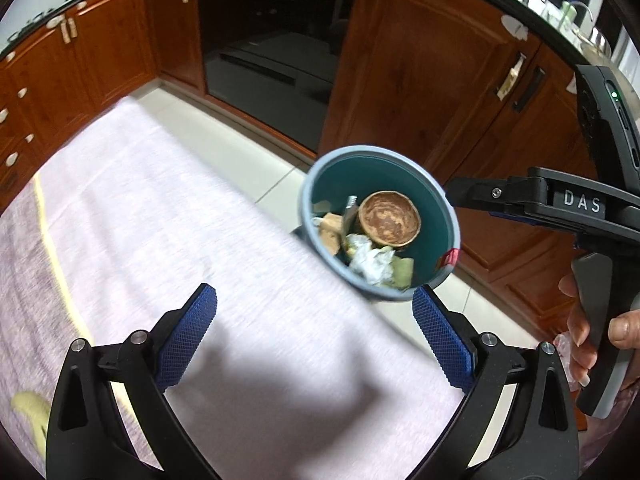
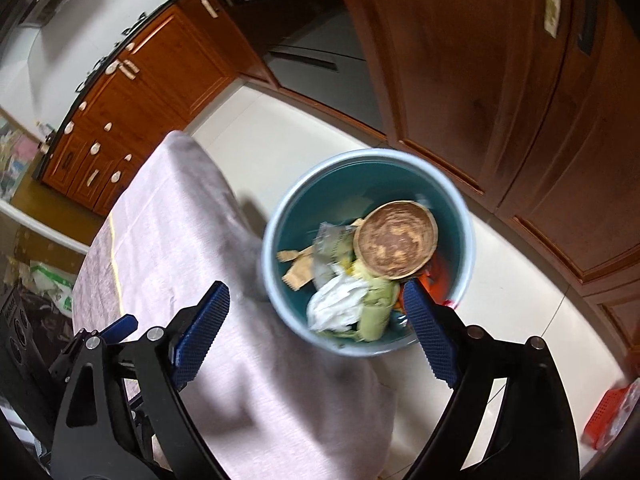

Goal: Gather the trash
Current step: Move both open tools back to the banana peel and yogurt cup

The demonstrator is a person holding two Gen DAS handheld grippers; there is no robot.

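Observation:
A blue-grey bin (image 1: 440, 196) (image 2: 280, 216) stands on the floor beside the table. It holds a brown paper bowl (image 1: 390, 224) (image 2: 396, 238), crumpled white tissue (image 1: 372, 264) (image 2: 338, 304), wooden forks (image 2: 298, 268) and greenish scraps (image 2: 376, 308). My left gripper (image 1: 314, 332) is open and empty above the table, near the bin. My right gripper (image 2: 316, 328) is open and empty above the bin's near rim. The right gripper's body (image 1: 560, 204) shows to the right of the bin in the left wrist view.
The table wears a pale pink cloth (image 1: 160, 216) (image 2: 168, 224). A yellow item (image 1: 30, 408) lies at its left edge. Wooden cabinets (image 1: 440, 80) and a dark oven (image 1: 272, 52) stand behind. A red basket (image 2: 612, 412) sits on the tiled floor (image 2: 256, 136).

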